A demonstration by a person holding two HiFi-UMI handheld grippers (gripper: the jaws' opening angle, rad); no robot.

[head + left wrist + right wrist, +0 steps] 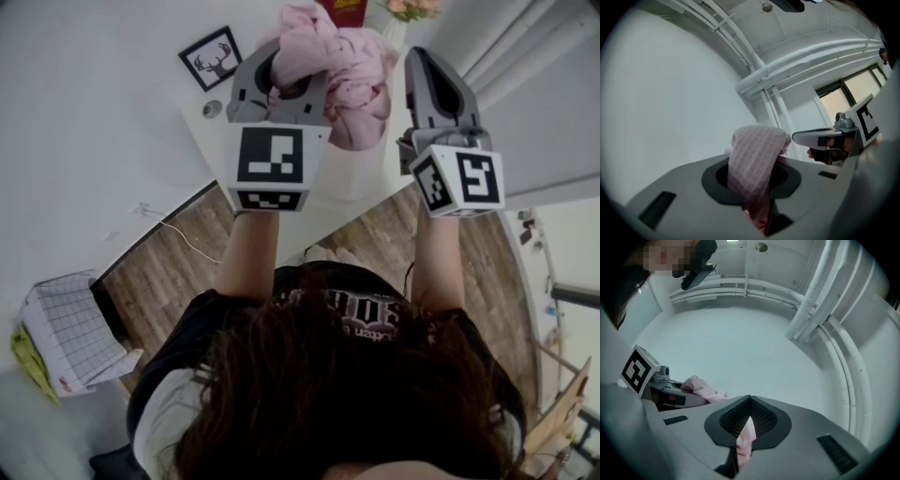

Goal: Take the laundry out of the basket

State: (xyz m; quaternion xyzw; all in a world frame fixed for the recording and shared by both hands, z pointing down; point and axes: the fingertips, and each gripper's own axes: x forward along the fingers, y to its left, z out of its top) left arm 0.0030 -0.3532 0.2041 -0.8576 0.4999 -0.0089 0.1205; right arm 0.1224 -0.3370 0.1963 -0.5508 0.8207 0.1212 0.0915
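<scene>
A pink garment (342,70) hangs bunched between my two raised grippers at the top of the head view. My left gripper (292,73) is shut on it; in the left gripper view a fold of pink checked cloth (757,154) bulges up between the jaws of that gripper (758,176). My right gripper (412,66) is to the right of the bundle. In the right gripper view a thin strip of the pink cloth (746,439) is pinched where the dark pads of the right gripper (750,420) meet. The white laundry basket (70,333) stands on the floor at the lower left.
A framed deer picture (211,56) leans at the back left. A thin cable (178,234) runs over the wood floor (159,272). A white tabletop (361,187) lies below the grippers. White pipes (820,301) run along the wall and ceiling.
</scene>
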